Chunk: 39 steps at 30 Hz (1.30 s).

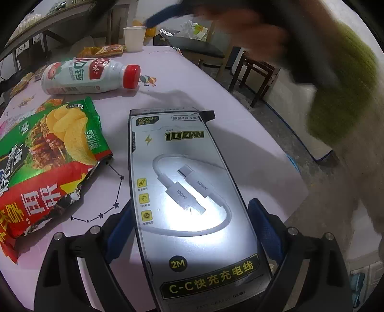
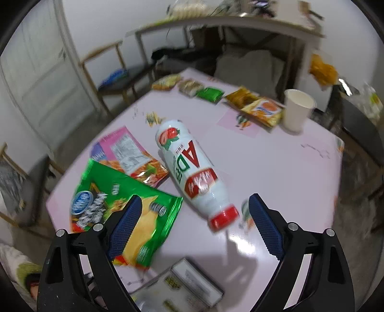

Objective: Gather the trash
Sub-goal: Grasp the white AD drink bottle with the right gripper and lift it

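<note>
My left gripper (image 1: 189,216) is shut on a grey cable box (image 1: 189,192) printed "100W", held just above the pink table (image 1: 168,79). The box also shows in the right wrist view (image 2: 184,283), at the bottom. A green chip bag (image 1: 48,156) lies to its left and a white bottle with a red cap (image 1: 88,76) lies on its side beyond. My right gripper (image 2: 192,223) is open and empty above the table, over the chip bag (image 2: 134,211) and the bottle's (image 2: 192,172) cap end. It shows blurred at the top of the left wrist view (image 1: 163,16).
A white paper cup (image 2: 297,110) stands at the far right of the table (image 2: 276,172). Several snack wrappers (image 2: 259,105) lie along the far edge, and a pink wrapper (image 2: 127,153) lies by the chip bag. Chairs (image 1: 254,72) and a shelf (image 2: 216,21) surround the table.
</note>
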Motion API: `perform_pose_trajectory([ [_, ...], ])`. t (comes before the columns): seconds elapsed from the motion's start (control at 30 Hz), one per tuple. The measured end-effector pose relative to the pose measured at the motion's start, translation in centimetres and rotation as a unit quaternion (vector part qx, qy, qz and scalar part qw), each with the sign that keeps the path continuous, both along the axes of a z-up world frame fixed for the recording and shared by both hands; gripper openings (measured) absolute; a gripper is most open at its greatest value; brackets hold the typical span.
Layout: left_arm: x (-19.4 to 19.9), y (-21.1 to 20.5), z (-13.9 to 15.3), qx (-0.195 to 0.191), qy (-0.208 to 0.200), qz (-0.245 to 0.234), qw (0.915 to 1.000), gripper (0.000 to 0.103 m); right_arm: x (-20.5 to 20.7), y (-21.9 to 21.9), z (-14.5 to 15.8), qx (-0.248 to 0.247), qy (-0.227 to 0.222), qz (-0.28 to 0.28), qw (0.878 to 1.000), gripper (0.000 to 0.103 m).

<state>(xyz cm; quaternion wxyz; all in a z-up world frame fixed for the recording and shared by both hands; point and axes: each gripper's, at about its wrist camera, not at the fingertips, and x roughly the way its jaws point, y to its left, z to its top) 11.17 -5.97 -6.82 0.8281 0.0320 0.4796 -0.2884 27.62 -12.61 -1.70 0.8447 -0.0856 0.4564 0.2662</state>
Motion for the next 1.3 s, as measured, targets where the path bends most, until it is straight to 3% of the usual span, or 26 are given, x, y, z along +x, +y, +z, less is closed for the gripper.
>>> perform_pose_trajectory([
  [0.2, 0.1, 0.3, 0.0, -0.008, 0.001, -0.003, 1.0000, 0.089, 4.2, 3.7, -4.0, -0.067, 0.039, 0.021, 0.997, 0.073],
  [0.27, 0.2, 0.5, 0.1, -0.014, 0.005, -0.002, 0.9999, 0.089, 5.0, 4.0, -4.8, -0.068, 0.051, 0.019, 0.996, 0.066],
  [0.3, 0.3, 0.6, 0.1, -0.017, 0.008, -0.001, 0.9998, 0.088, 5.3, 3.9, -5.1, -0.066, 0.057, 0.014, 0.996, 0.058],
  [0.5, 0.4, 0.9, 0.1, -0.025, 0.012, 0.003, 0.9996, 0.087, 5.7, 0.9, -5.1, -0.036, 0.076, -0.039, 0.996, 0.056],
  [0.63, 0.4, 1.1, 0.0, -0.022, 0.008, 0.005, 0.9997, 0.087, 4.7, -4.2, -4.9, -0.024, 0.092, -0.107, 0.990, 0.056],
  [0.8, 0.7, 1.0, 0.0, -0.022, 0.009, 0.015, 0.9996, 0.087, -0.4, -12.6, -4.8, 0.018, 0.125, -0.221, 0.967, 0.055],
  [0.93, 0.9, 1.0, 0.1, -0.022, 0.010, 0.025, 0.9994, 0.087, -6.4, -16.8, -4.8, 0.059, 0.147, -0.275, 0.948, 0.055],
  [1.3, 1.4, 0.5, 0.2, -0.008, 0.007, 0.043, 0.9990, 0.087, -18.8, -18.9, -5.5, 0.177, 0.169, -0.353, 0.903, 0.055],
])
